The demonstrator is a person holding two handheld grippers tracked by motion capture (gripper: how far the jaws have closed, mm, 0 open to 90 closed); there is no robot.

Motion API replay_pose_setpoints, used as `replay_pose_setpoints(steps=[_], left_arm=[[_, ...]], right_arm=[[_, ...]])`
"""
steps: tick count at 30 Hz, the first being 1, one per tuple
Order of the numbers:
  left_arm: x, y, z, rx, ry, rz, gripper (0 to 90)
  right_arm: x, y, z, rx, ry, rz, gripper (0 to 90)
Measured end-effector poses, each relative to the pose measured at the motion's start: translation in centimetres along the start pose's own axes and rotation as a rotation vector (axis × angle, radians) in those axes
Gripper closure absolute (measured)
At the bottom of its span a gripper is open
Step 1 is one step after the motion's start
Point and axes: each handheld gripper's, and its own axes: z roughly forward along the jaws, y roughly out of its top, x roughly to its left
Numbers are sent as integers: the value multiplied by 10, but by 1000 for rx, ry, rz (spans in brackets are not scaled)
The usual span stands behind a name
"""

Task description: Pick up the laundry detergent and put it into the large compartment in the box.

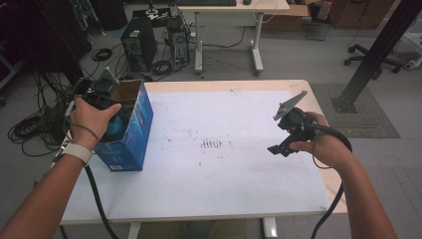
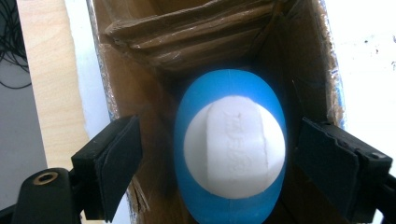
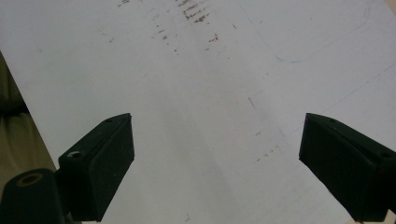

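Observation:
A blue cardboard box (image 1: pixel 132 134) with an open top stands near the table's left edge. Inside it lies a blue egg-shaped object (image 2: pixel 231 91) with a white embossed cap, also seen as a patch of blue (image 1: pixel 114 128) under the left hand. My left gripper (image 2: pixel 219 168) reaches into the box, open, one jaw on each side of the object with a gap at both sides. My right gripper (image 1: pixel 278 148) hovers over the right part of the white table sheet (image 3: pixel 210 93), open with nothing between its jaws.
The box's brown inner walls (image 2: pixel 140 84) close in around the left jaws. Small dark marks (image 1: pixel 213 144) dot the sheet's middle. Beyond the table are a computer tower (image 1: pixel 139 45), floor cables, a second desk (image 1: pixel 234 10) and a black post (image 1: pixel 378 50).

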Motion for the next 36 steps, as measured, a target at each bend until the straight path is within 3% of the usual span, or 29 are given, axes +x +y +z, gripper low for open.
replay_pose_setpoints(steps=[21,36], left_arm=[[4,-1,-8,-20,-19,-7,102],[0,1,-20,-44,-32,15,96]], right_arm=[[1,0,-2,0,-4,-1,103],[2,0,-2,2,-5,-2,103]])
